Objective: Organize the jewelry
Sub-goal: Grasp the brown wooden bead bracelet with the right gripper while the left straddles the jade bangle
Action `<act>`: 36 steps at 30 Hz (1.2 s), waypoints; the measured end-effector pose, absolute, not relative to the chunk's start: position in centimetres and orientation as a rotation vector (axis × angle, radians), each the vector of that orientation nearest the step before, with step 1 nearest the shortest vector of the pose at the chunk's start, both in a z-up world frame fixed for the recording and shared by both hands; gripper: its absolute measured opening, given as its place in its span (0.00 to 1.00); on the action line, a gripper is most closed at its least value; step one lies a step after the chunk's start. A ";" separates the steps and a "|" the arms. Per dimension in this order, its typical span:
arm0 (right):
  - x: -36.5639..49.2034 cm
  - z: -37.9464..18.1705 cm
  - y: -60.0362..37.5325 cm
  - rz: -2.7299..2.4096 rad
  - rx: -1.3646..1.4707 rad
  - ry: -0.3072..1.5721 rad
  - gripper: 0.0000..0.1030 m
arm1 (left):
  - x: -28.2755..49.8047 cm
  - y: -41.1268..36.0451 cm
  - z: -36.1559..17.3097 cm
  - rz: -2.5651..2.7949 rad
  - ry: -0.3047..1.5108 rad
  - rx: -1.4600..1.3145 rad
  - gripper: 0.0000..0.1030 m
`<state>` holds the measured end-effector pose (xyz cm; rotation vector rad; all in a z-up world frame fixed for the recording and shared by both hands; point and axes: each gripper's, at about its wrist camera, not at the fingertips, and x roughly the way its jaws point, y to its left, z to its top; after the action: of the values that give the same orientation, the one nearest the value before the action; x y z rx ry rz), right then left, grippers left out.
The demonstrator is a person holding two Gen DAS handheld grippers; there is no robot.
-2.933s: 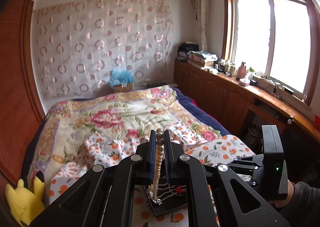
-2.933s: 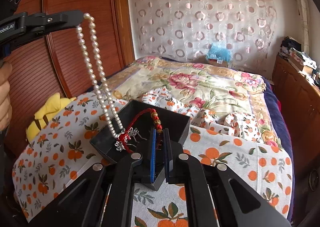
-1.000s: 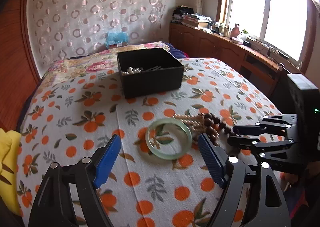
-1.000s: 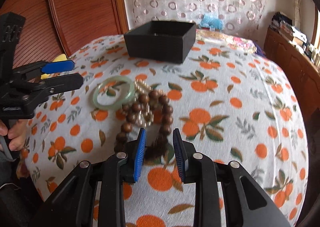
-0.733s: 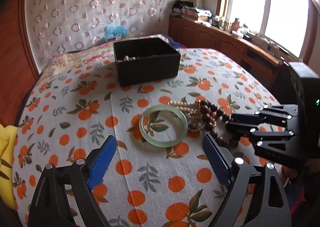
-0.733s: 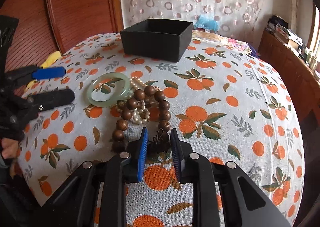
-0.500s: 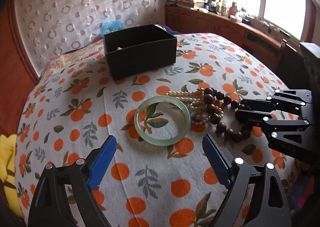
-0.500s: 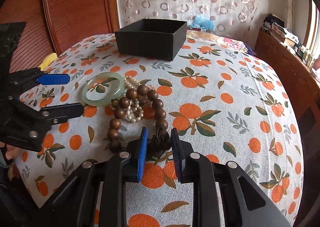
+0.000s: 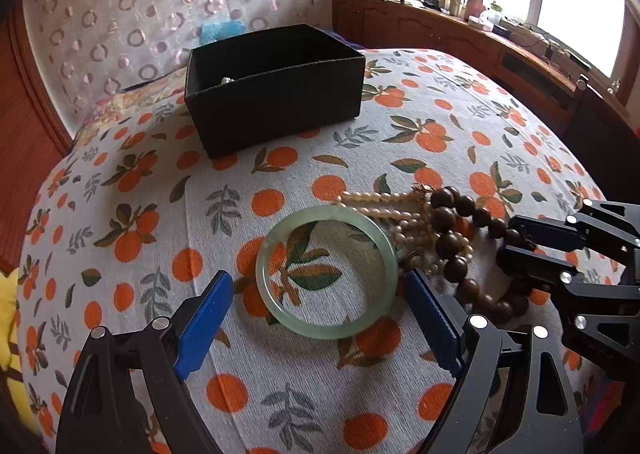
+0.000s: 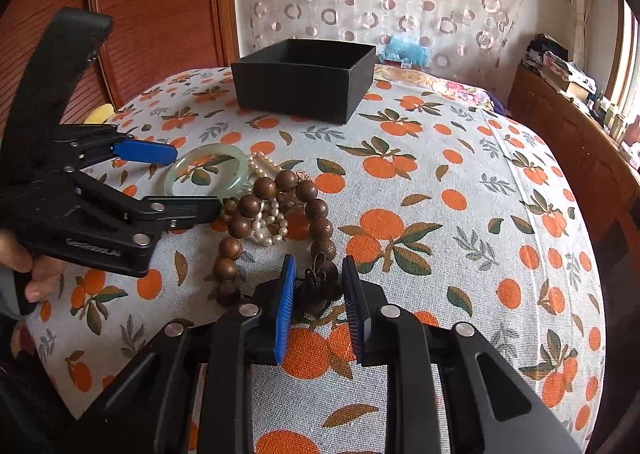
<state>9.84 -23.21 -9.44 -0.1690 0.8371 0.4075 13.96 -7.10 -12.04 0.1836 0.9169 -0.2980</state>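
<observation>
Bedspread [image 9: 132, 222] in orange print fills my view, a black box [image 9: 276, 102] on it, something pale inside, perhaps pearls. My left gripper [image 9: 320, 296] stands wide apart around the jade bangle [image 9: 326, 274]. My right gripper [image 10: 319, 286] sits partly apart astride the tassel of the wooden bead bracelet [image 10: 276, 210], which lies over the pearl strand [image 10: 270, 224].

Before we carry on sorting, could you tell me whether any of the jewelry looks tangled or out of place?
Yes: the pearl strand lies bunched inside and under the loop of the wooden bead bracelet, so the two overlap in one heap. The jade bangle touches that heap. Nothing looks broken.
</observation>
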 end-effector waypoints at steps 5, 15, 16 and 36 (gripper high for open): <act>9.8 -9.4 -23.2 0.409 -0.168 0.837 0.26 | 14.1 -6.8 -12.0 -0.291 0.905 0.166 0.75; 9.8 -9.4 -23.1 0.411 -0.169 0.837 0.27 | 12.2 -5.3 -11.0 -0.278 0.855 0.122 0.66; 9.8 -9.4 -23.0 0.411 -0.169 0.838 0.27 | 12.0 -5.1 -10.7 -0.277 0.847 0.115 0.66; 10.3 -7.3 -22.6 0.430 -0.205 0.810 0.14 | 9.0 -4.4 -7.6 -0.266 0.730 0.068 0.66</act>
<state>10.31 -22.61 -7.35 -0.2053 0.8099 0.4301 9.04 -4.39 -7.59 0.0676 0.7295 -0.2662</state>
